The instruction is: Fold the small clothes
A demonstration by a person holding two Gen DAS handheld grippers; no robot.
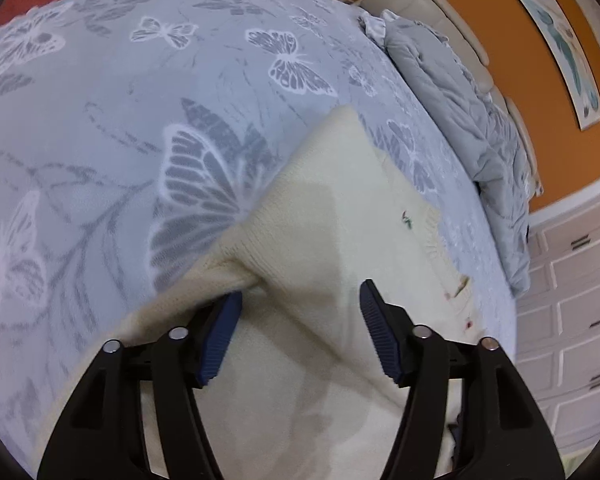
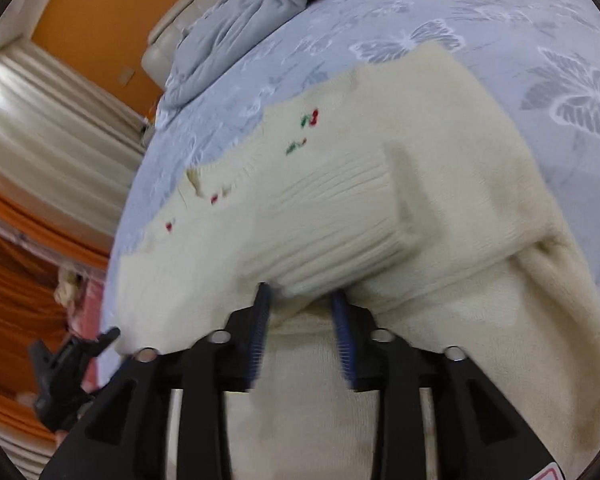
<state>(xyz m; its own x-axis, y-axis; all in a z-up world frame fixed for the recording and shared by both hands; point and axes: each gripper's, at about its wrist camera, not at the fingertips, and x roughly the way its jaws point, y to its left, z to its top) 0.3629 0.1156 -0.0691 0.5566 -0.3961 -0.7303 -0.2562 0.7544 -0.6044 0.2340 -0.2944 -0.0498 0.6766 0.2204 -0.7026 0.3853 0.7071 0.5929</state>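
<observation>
The cream sweater point(image 1: 332, 216) lies on the bed point(image 1: 112, 112) under both grippers. The left gripper point(image 1: 300, 332) gapes wide over it; the right gripper point(image 2: 302, 312) stands narrower, knit bunched ahead. Soft, limp, stretchy: best pinched at hem or folded edge.

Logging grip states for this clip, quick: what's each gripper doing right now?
Left gripper: open, jaws wide over the sweater, holding nothing.
Right gripper: part open, sweater fold between the jaws; grip cannot be told.
</observation>
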